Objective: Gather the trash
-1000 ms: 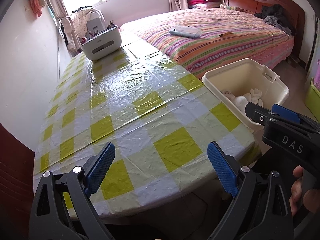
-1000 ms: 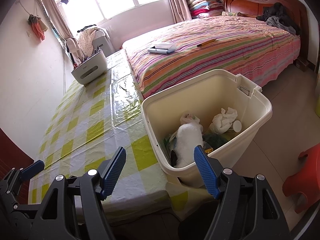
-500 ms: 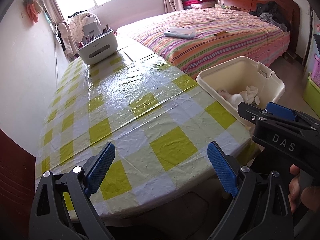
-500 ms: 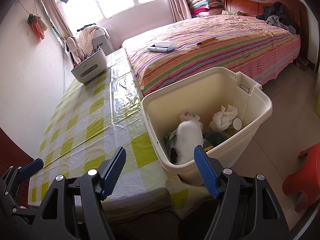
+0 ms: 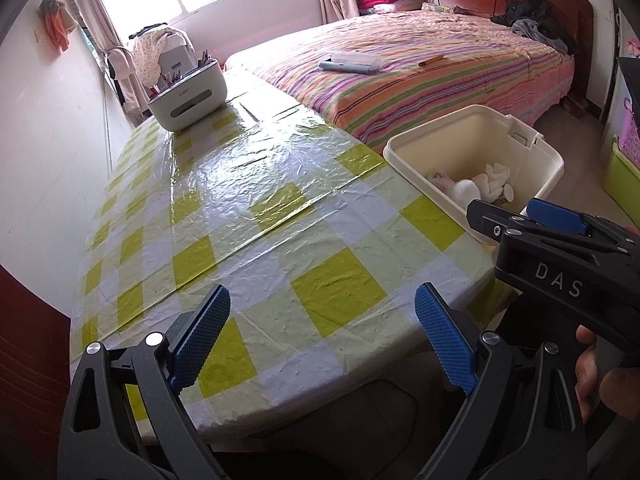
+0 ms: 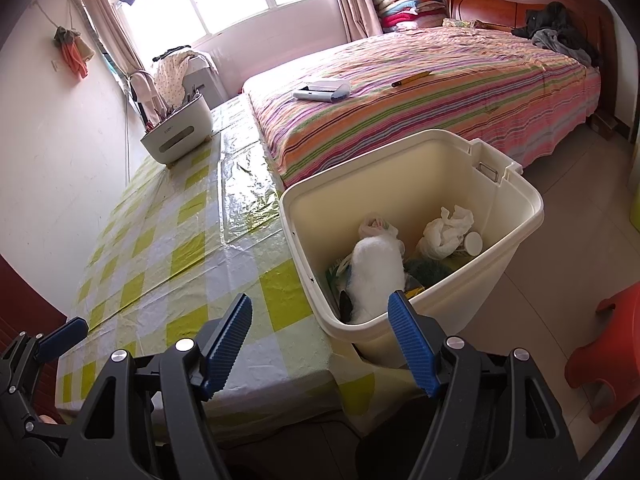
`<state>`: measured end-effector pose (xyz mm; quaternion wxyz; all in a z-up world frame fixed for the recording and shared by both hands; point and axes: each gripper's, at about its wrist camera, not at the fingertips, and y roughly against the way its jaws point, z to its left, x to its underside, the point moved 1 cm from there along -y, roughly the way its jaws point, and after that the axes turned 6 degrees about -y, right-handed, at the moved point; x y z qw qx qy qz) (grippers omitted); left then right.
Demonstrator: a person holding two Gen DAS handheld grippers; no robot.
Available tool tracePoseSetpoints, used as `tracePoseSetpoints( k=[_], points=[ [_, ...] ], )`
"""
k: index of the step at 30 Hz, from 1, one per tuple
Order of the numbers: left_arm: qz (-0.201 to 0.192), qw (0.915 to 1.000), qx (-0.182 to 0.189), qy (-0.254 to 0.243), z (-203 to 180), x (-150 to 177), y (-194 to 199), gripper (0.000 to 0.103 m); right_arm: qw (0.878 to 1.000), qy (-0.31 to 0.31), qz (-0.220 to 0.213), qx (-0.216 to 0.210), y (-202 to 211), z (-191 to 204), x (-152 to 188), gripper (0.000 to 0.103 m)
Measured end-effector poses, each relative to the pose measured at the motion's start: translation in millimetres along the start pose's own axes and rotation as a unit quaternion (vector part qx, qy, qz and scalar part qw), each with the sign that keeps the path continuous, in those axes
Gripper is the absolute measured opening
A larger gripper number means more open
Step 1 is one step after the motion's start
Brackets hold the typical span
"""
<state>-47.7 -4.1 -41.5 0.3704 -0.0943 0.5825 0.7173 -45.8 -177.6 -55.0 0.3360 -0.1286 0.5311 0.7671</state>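
a: anyone else finding it hard to tell what's sitting in the bin [image 6: 516, 216]? from the right wrist view the near rim and the right tool [image 6: 320, 340] are cutting off the bottom of the pile.

b: yeah. i'm making out a white fluffy lump [image 6: 376, 268], a crumpled white bag [image 6: 444, 232], a small round white lid or cup [image 6: 473, 243] and something dark green [image 6: 428, 270] sitting between them. the stuff along the near wall is too jumbled to name. in the left wrist view only the tops of the white bits are showing over the rim.

a: and the tools?

b: the left tool [image 5: 320, 340] is hanging wide open over the near end of the tabletop [image 5: 240, 208], gripping nothing and touching nothing. the right tool is gaping just as wide, empty too, hovering at the tabletop corner with one blue pad [image 6: 412, 344] lining up in front of the bin's near rim. can't tell if it's actually touching the rim or just overlapping it in the shot.

a: where's the bin sitting exactly?

b: on the floor, tucked right against the tabletop's right edge, next to the striped bed [image 6: 440, 96]. its base is being hidden by the checked cloth. at the far end of the tabletop a white caddy [image 5: 188, 94] is holding some sticks or pens, too small to make out.
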Motion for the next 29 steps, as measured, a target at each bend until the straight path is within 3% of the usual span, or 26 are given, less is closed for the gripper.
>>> tracePoseSetpoints(
  k=[12, 18, 29],
  points=[
    [-0.001, 0.9999, 0.013, -0.009, -4.1, 0.9, 0.5, 0.092, 1.000, 0.000, 0.004, 0.001, -0.3, -1.8, 1.9, 0.069],
    [-0.039, 0.9992, 0.009, -0.008, -3.9, 0.8, 10.8, 0.092, 1.000, 0.000, 0.004, 0.002, -0.5, -2.4, 2.7, 0.069],
    [-0.016, 0.9993, 0.015, 0.031, 12.8, 0.4, 1.0, 0.092, 1.000, 0.007, 0.006, 0.002, -2.8, 2.3, -1.4, 0.069]
  ],
)
